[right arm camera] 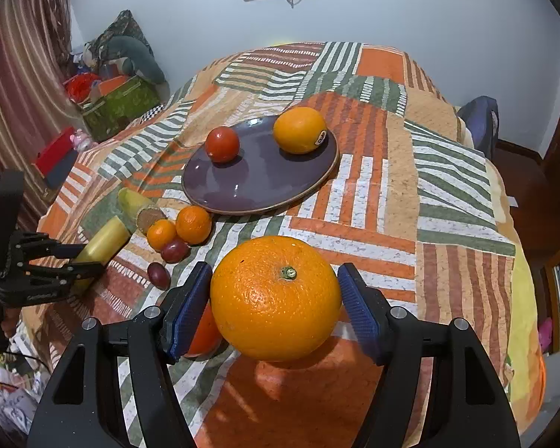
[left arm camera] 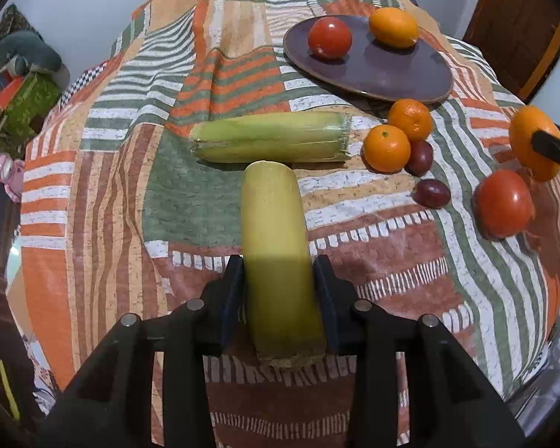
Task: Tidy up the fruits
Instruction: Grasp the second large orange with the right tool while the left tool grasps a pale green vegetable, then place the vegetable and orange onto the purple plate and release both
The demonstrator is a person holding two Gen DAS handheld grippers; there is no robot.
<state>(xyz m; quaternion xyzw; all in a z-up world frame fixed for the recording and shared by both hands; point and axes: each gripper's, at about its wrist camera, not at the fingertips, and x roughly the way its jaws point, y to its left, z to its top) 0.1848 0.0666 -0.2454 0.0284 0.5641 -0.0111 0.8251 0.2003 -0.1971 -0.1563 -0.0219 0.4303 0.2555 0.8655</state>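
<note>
- Nearest the right wrist lens, a large orange fills the lower centre of the frame, clamped between the blue pads of the right tongs; its shadow on the cloth below suggests it is lifted clear, probably for carrying to the plate.
- Left tongs are clamped on a pale yellow cob at the bottom centre of the left wrist view, gripped across its width so it points away from the camera.
- A purple plate sits at mid-frame on the striped bedspread, holding a tomato and a stickered orange, well apart; it looks like the collecting place for the fruit.
- Still off the plate: two mandarins touching each other, two dark plums just beside them, and a loose tomato at the right edge.
- A wrapped green corn lies crosswise just beyond the held cob's tip, likely being grouped apart from the fruit.
</note>
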